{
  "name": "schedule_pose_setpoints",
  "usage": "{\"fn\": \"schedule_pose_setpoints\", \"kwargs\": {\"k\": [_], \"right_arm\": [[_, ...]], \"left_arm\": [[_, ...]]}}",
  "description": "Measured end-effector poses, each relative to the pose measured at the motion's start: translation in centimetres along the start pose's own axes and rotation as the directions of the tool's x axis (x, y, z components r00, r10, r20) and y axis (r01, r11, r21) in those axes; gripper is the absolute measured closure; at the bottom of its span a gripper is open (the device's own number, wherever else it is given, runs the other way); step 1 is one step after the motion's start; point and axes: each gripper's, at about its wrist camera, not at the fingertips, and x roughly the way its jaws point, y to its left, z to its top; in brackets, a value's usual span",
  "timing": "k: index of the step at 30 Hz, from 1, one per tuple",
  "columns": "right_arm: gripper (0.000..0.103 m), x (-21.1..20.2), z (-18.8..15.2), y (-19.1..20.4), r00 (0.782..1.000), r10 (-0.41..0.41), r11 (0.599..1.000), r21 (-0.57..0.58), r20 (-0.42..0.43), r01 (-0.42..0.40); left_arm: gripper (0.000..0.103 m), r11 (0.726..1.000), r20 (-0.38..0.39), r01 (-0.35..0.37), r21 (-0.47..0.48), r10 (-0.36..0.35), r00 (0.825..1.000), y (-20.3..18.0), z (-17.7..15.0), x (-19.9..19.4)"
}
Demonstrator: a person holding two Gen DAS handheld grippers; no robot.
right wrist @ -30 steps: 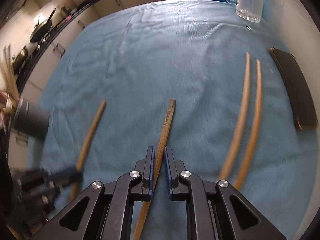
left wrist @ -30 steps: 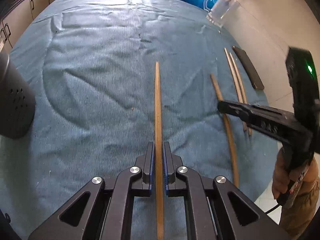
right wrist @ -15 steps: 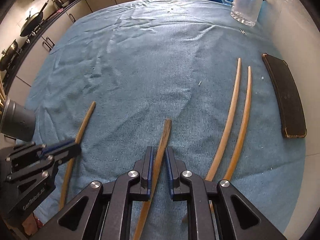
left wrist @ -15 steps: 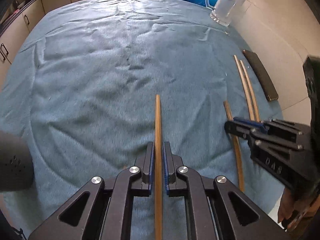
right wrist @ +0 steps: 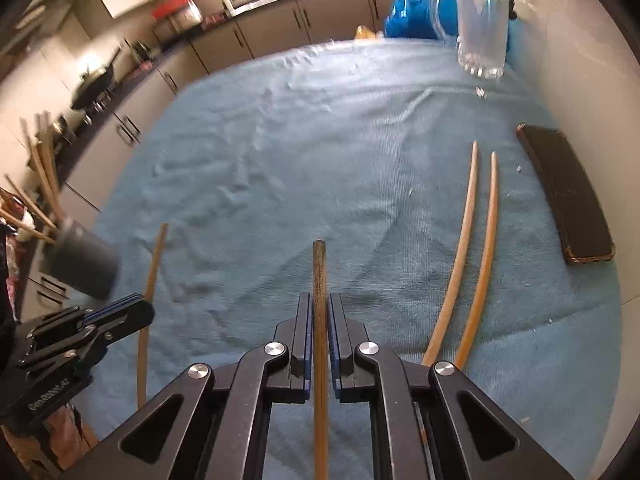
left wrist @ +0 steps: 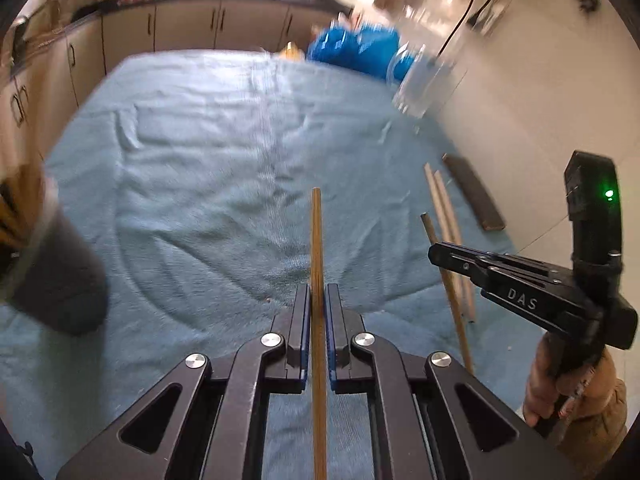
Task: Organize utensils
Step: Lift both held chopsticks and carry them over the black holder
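My left gripper (left wrist: 318, 292) is shut on a light wooden chopstick (left wrist: 317, 232), held lengthwise above the blue cloth (left wrist: 208, 168). My right gripper (right wrist: 319, 300) holds a darker, worn chopstick (right wrist: 319, 268) the same way, its jaws closing tight on it. Each gripper shows in the other's view: the right gripper (left wrist: 436, 254) with its chopstick (left wrist: 456, 320), the left gripper (right wrist: 140, 306) with its chopstick (right wrist: 156, 256). Two pale chopsticks (right wrist: 468, 216) lie side by side on the cloth to the right. A dark grey utensil holder (right wrist: 82, 264) with several sticks in it stands at the left.
A dark flat case (right wrist: 568, 196) lies near the cloth's right edge by the white wall. A glass mug (right wrist: 482, 32) and a blue bag (right wrist: 416, 16) sit at the far right corner. Kitchen cabinets run behind. A hand (left wrist: 560, 384) grips the right tool.
Both grippers have risen with their chopsticks and tilted up, so cabinets and window now show. The right chopstick has straightened between the jaws. The holder appears larger at the left.
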Motion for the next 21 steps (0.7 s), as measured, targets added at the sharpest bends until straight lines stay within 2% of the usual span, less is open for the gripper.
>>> {"fn": "schedule_pose_setpoints", "kwargs": {"k": [3,7,12,17,21], "right_arm": [[0.095,-2.1,-0.4,1.0,0.998,0.009,1.000,-0.018,0.067,-0.008],[0.095,-5.6,-0.8,3.0,0.984,0.038,0.998,-0.054,0.172,-0.030],[0.095,-9.0,-1.0,5.4,0.959,0.077,0.994,-0.100,0.274,-0.051],[0.095,-11.1,-0.6,8.2,0.930,0.116,0.987,-0.146,0.349,-0.069],[0.095,-12.1,0.6,10.3,0.911,0.156,0.980,-0.175,0.382,-0.094]], "left_arm": [[0.097,1.000,0.083,-0.006,0.027,0.003,0.997,-0.5,-0.8,-3.0],[0.097,0.998,0.203,-0.025,0.056,0.013,0.979,-0.8,-2.1,-7.3],[0.097,1.000,0.292,0.014,0.024,-0.020,0.956,-0.1,-2.6,-11.2],[0.097,0.999,0.406,0.047,-0.023,-0.034,0.913,2.0,-2.7,-16.0],[0.097,0.998,0.479,0.045,-0.042,-0.019,0.877,3.4,-2.4,-19.6]]}}
